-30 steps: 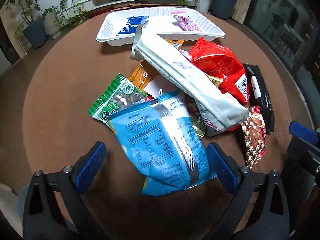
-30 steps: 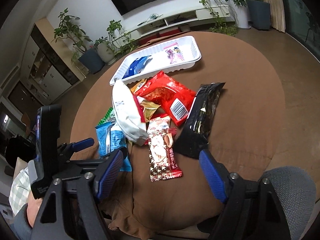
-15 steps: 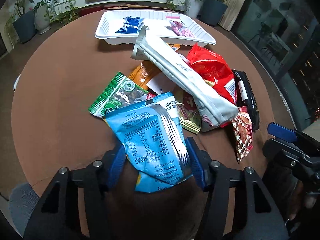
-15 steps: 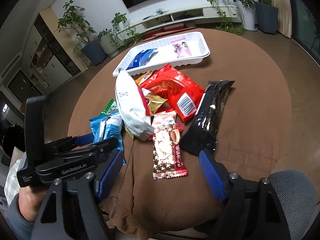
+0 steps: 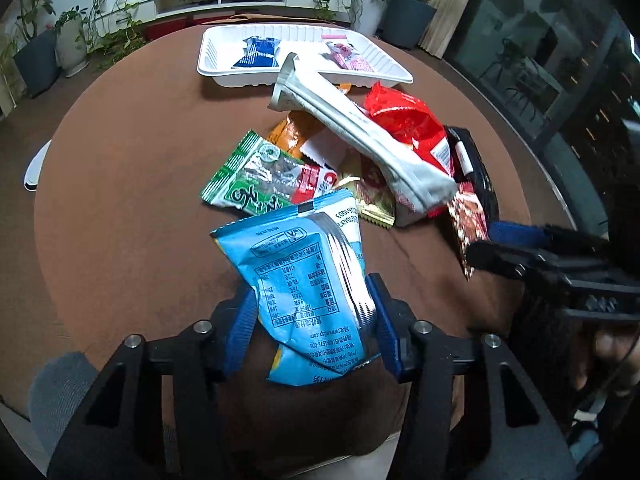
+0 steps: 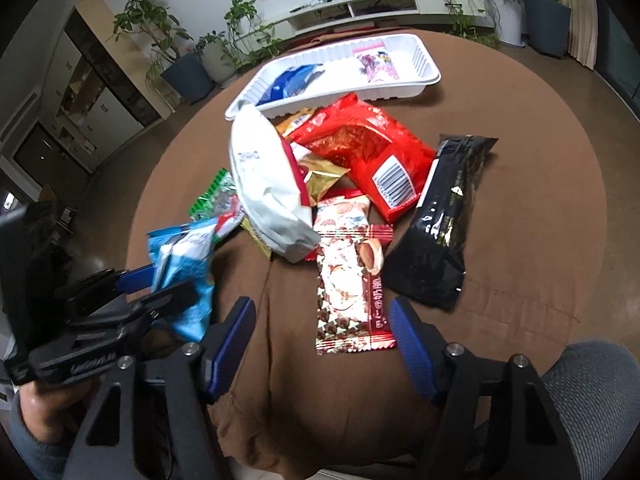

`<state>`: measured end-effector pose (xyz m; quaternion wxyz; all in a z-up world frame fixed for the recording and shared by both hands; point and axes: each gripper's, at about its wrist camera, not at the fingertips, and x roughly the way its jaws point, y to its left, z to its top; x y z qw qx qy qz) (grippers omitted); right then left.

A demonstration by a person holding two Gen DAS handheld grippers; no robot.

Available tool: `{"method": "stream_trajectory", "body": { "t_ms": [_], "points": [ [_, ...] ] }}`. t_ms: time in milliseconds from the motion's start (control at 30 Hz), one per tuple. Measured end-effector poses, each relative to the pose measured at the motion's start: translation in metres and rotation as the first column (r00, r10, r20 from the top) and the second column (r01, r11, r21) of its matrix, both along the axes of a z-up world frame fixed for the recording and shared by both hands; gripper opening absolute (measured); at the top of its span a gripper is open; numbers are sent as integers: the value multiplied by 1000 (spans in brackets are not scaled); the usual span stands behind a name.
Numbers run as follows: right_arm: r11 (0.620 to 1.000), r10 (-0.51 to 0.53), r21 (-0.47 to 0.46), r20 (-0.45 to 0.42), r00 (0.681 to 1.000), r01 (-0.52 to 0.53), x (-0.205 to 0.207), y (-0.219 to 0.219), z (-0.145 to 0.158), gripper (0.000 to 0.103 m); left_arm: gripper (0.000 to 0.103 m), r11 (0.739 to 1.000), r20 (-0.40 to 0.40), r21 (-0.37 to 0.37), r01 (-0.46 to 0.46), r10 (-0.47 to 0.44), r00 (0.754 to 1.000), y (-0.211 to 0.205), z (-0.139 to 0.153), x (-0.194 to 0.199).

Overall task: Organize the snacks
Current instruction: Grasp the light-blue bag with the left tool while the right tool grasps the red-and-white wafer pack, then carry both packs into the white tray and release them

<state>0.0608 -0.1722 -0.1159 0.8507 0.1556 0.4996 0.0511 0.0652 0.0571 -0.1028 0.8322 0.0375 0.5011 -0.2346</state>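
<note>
1. Fingers (image 5: 246, 322) of left gripper (image 5: 312, 332) clenched on blue bag (image 5: 308, 280), lifted off counter (image 5: 120, 208), near its edge.
2. Right gripper (image 6: 320, 340) spread, holding nothing, hovering over star-print pack (image 6: 350, 280).
3. Bag looks light, crinkly, air-puffed, slippery; pinch at lower seam, gently.
4. Tray (image 5: 216, 68) far side, two snacks inside; pile (image 5: 360, 152) between.

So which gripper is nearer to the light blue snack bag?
Left. The left gripper is shut on the light blue snack bag; the right gripper is open, off to its right.
</note>
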Motion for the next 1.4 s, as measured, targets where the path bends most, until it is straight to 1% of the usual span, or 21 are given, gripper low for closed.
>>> {"method": "stream_trajectory", "body": {
  "t_ms": [100,267,400,433,500,567,600,667,767,900,1000,1100,1133,1167,1333,1400],
  "points": [
    [1000,-12,-22,-32,999,11,8,1,-6,70,50,1000,3,-5,4,-4,1000,0,0,-4],
    [995,-4,-96,-56,998,-1,17,9,-12,69,50,1000,7,-4,6,-6,1000,-1,-1,-5],
    [988,15,-152,-47,999,-22,20,15,-14,67,50,1000,8,3,7,-7,1000,-1,-3,-6],
    [986,19,-165,-45,999,-26,20,16,-14,64,50,1000,8,4,6,-6,1000,-1,-3,-7],
    [980,29,-195,-39,999,-36,20,18,-14,55,50,1000,11,8,5,-5,1000,-1,-3,-7],
    [976,30,-214,-34,999,-37,20,18,-14,38,50,1000,13,10,2,-2,1000,-1,-3,-7],
    [977,30,-211,-34,999,-36,20,16,-14,38,50,1000,15,12,-1,0,1000,-1,-3,-7],
    [978,29,-205,-31,999,-34,18,14,-13,33,50,1000,17,18,-4,4,1000,-1,-3,-7],
    [982,26,-184,-26,999,-31,14,12,-12,29,50,1000,20,22,-6,5,1000,0,-3,-9],
    [987,31,-160,-13,999,-32,7,12,-5,27,50,1000,25,26,-7,6,1000,0,-2,-9],
    [992,36,-123,-2,999,-36,2,12,3,27,50,1000,25,24,-6,6,1000,-1,-2,-9],
    [998,34,-56,-1,999,-34,0,9,8,27,50,1000,14,-5,-7,7,1000,1,-1,-9],
    [999,32,-10,-2,999,-32,0,6,9,27,50,1000,7,-23,-7,7,1000,2,-1,-9],
    [999,31,16,-3,1000,-31,0,4,10,27,50,999,4,-32,-9,9,1000,4,0,-8],
    [991,19,130,1,1000,-19,-6,-8,18,27,50,998,-5,-65,-26,26,1000,14,3,-7],
    [985,8,170,11,1000,-10,-7,-16,22,27,50,997,0,-67,-35,35,999,18,6,-6]
  ]
}}
